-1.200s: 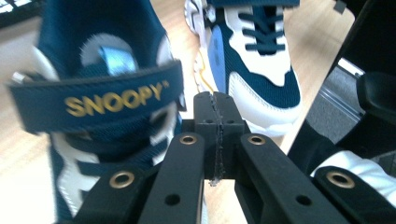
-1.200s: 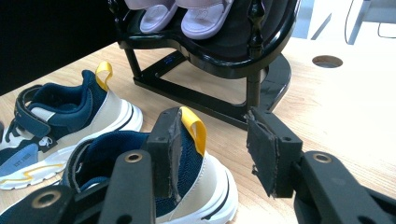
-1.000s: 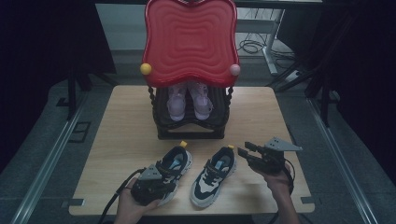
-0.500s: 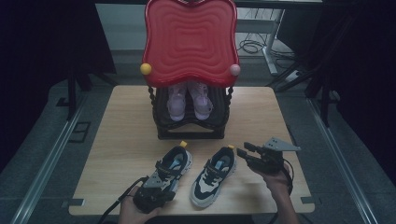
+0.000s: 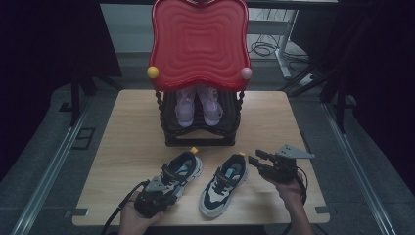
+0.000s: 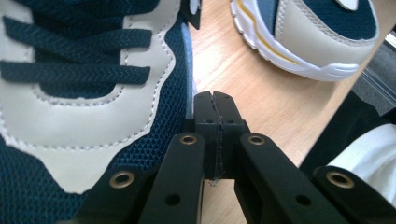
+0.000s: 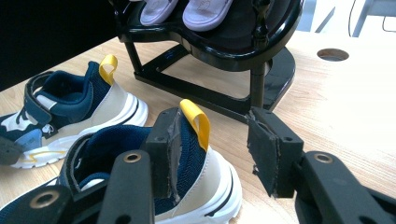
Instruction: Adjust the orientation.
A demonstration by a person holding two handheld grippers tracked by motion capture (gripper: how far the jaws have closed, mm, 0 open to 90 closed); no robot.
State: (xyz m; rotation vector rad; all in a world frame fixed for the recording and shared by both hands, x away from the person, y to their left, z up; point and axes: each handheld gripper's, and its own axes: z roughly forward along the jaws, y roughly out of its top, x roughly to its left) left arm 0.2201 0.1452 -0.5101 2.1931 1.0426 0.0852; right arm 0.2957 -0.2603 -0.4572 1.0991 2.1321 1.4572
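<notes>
A staged recording space, closer to a lab or studio than a home, is suggested. A light wooden table is set on grey carpeted floor, hemmed in by dark curtains on both sides. Metal floor rails are seen beside the table, and loose cables are coiled beneath a white desk frame at the back.

High view: overhead, facing forward and down on the counter. Both gripper views: close, low; all share the navy sneakers.
</notes>
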